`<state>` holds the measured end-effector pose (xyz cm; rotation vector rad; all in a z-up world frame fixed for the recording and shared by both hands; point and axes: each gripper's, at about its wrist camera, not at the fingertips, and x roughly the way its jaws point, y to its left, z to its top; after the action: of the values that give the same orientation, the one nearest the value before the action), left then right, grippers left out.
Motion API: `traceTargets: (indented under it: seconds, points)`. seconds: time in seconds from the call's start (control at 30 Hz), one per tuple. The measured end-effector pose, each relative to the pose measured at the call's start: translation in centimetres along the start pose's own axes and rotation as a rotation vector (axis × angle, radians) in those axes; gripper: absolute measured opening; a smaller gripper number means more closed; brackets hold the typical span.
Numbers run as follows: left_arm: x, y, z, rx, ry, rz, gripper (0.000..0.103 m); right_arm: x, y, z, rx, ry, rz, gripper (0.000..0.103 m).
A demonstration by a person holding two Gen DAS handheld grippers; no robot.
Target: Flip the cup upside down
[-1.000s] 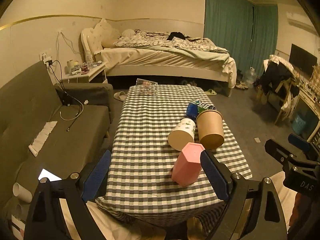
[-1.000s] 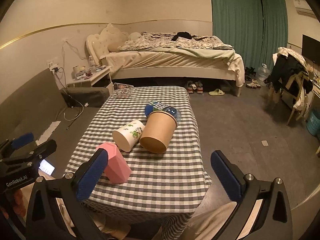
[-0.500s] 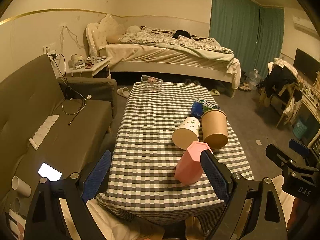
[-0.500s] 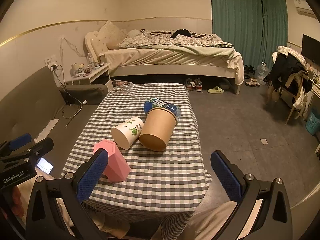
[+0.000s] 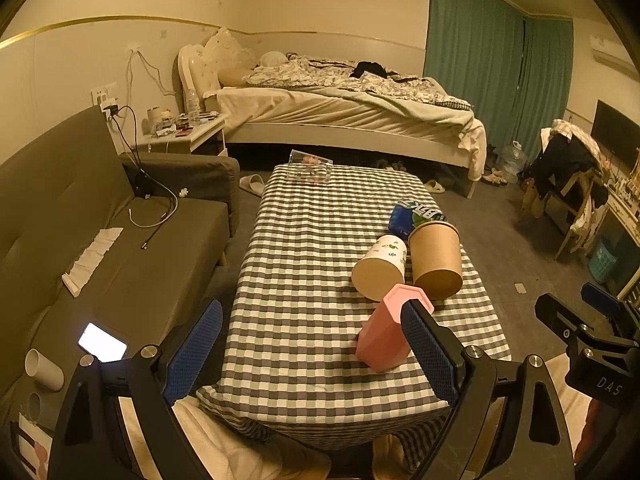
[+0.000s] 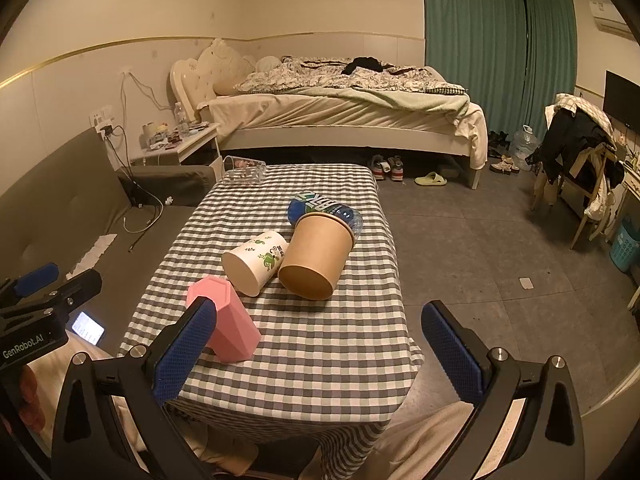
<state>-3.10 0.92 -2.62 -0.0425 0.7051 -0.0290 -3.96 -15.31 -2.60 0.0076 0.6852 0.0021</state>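
- The tabletop, under a grey-and-white checked cloth, stands in the middle of the room with a sofa along one side and a bed beyond its far end.
- The brown paper tub lies on its side toward the right edge of the cloth, touching a white cup with green leaf prints that also lies on its side; a blue-labelled bottle rests just behind them.
- The pink cup, faceted and tall, sits nearest me on the cloth. It seems to stand with a closed end up, though I cannot tell for sure which end is the mouth.
- The left gripper hangs above the near edge with its blue pads spread wide, holding nothing; its right pad overlaps the pink cup in its own view.
- The right gripper is likewise spread and empty, with the pink cup at its left pad.
- By my reckoning this is the approach step: no cup is grasped yet. The next move calls for bringing one gripper down around a cup's body, closing gently, then lifting and turning it over.
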Motion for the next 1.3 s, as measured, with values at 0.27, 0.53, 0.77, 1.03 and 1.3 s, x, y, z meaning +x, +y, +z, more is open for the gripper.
traceTargets:
  seconds: [0.27, 0.53, 0.77, 1.03, 1.3]
  points:
    - [0.12, 0.05, 0.00, -0.002, 0.004, -0.001, 0.094, 0.10, -0.21, -0.30, -0.001, 0.005, -0.002, 0.103]
    - [0.25, -0.06, -0.23, 0.001, 0.008, 0.002, 0.094, 0.27, -0.33, -0.28, 0.001, 0.013, -0.006, 0.103]
    - [0.32, -0.12, -0.16, 0.002, 0.008, -0.001, 0.094, 0.27, -0.29, -0.30, 0.000, 0.013, -0.007, 0.103]
    - [0.35, -0.24, -0.14, 0.000, 0.007, 0.001, 0.094, 0.38, 0.09, -0.08, -0.009, 0.015, -0.006, 0.103]
    - [0.32, -0.17, -0.11, 0.002, 0.007, 0.000, 0.094, 0.45, 0.34, 0.12, -0.013, 0.016, -0.006, 0.103]
